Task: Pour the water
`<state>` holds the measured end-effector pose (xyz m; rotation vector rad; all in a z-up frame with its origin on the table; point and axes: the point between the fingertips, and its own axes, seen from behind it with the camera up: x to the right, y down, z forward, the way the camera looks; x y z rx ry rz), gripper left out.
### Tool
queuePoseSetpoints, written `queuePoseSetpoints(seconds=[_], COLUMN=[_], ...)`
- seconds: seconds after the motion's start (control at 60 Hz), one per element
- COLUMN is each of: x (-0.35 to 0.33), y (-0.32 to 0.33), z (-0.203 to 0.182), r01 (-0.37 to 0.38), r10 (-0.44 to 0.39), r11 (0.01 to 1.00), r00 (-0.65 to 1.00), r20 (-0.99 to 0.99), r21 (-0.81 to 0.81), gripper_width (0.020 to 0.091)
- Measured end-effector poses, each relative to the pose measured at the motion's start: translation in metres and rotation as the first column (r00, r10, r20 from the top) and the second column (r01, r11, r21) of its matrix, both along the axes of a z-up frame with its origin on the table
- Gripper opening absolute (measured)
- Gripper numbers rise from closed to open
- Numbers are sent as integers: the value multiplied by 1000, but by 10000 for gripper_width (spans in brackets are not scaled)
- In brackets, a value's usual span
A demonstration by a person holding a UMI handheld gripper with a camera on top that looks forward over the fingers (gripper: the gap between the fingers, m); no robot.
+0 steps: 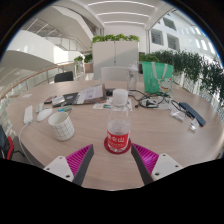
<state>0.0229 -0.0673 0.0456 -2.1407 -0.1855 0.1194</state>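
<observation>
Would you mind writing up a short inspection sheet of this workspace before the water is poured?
Surface: long light table, bare just ahead of the fingers.
Job's things: water bottle with a white cap and red label stands upright, cap on, just beyond the fingertips and in line with the gap between them; pale cup stands upright to its left, apart from it.
Clutter: laptop, small white items and a green bag further back.
Grippers: gripper is open, pink pads spread, holding nothing.
Cables: dark cable lies to the right of the bottle.
Surroundings: open office with planters, ceiling lights and windows.
</observation>
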Motion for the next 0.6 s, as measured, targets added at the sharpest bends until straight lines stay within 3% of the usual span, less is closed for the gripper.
queuePoseSetpoints(seconds=[0.35, 0.6], x=[-44, -77], y=[-156, -215], z=[110, 142], r01=[84, 118], r10=[-84, -118], r11=[996, 993], r00=[995, 993], r20=[53, 5], r21=[19, -2], gripper_width=[842, 842])
